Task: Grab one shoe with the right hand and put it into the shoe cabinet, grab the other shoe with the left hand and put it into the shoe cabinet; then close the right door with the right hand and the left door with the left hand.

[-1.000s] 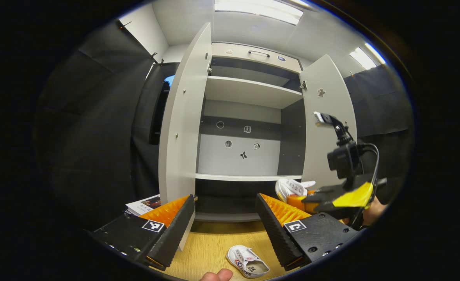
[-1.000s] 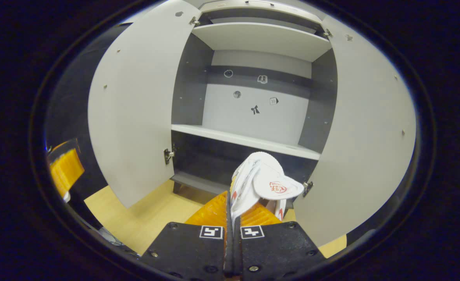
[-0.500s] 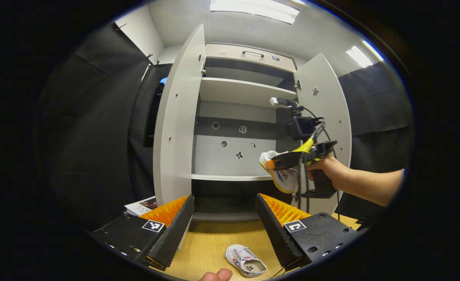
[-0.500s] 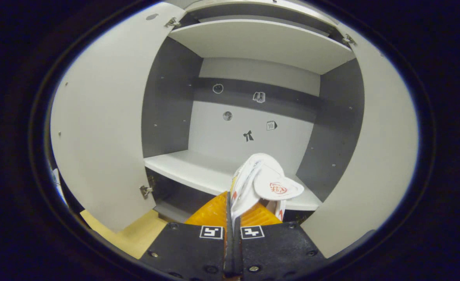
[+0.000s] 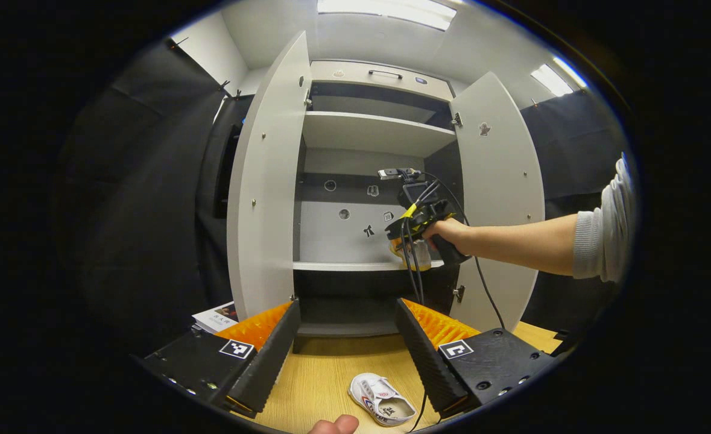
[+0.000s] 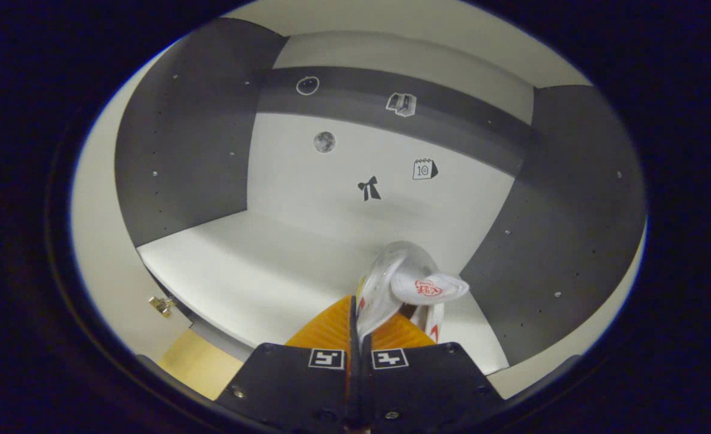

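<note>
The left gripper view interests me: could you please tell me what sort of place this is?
Probably an indoor recording booth staged as a home entryway: an open shoe cabinet on a wooden floor, black cloth walls around it, ceiling light panels overhead, and a shoe on the floor.

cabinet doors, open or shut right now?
Both open. The grey left door and grey right door of the shoe cabinet swing outward, baring the white shelf where the right tongs reach in.
</note>
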Available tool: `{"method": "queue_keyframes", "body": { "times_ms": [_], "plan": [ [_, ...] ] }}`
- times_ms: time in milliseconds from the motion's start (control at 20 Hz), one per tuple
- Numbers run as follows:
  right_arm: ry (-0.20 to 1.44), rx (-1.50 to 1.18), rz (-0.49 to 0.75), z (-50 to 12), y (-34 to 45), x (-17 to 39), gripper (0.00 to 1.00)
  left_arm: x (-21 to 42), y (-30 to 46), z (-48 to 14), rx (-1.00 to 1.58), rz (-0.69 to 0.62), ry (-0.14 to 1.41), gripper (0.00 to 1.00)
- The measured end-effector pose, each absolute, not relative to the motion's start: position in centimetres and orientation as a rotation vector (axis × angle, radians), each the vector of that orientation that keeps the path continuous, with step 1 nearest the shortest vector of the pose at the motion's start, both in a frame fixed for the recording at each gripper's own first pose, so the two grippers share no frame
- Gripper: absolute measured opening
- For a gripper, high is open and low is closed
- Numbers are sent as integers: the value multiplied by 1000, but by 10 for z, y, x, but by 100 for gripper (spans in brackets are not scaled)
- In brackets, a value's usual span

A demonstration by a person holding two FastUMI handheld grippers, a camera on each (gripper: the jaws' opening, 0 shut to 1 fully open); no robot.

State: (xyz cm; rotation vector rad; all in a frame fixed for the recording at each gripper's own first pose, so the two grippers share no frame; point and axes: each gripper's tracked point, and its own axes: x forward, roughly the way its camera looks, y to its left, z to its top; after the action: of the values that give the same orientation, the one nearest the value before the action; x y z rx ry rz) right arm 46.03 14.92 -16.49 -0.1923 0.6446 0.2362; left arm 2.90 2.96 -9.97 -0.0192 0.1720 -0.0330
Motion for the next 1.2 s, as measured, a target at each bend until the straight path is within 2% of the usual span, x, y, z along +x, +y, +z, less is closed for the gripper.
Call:
{"method": "queue_keyframes", "body": {
  "times_ms": [400,500,600,650,800,900,950,1000,1050,1100,1150,1200],
  "plan": [
    [759,-214,220,-183,150,482,4,34,33,-105,-8,-18,180,95],
    [768,-236,206,-184,150,482,7,32,34,-105,1,-14,181,95],
    [768,-233,198,-181,148,480,13,33,35,-106,2,-10,180,95],
    [760,-222,198,-177,147,478,21,33,35,-106,0,-10,178,95],
    [741,-205,210,-168,148,470,57,35,35,-104,2,-14,171,95],
    [719,-199,211,-160,148,465,57,36,34,-101,5,-18,158,95],
    [709,-199,213,-154,149,462,51,36,32,-99,4,-22,154,95],
    [692,-207,210,-148,148,460,52,36,31,-99,3,-26,152,95],
    [671,-219,203,-140,145,458,61,36,30,-99,1,-31,150,95],
    [655,-222,200,-135,144,455,61,35,29,-98,1,-34,148,95],
    [643,-216,199,-130,143,451,66,35,27,-97,1,-38,146,95],
    [630,-205,200,-124,142,447,62,34,26,-96,1,-43,143,95]
  ]
}}
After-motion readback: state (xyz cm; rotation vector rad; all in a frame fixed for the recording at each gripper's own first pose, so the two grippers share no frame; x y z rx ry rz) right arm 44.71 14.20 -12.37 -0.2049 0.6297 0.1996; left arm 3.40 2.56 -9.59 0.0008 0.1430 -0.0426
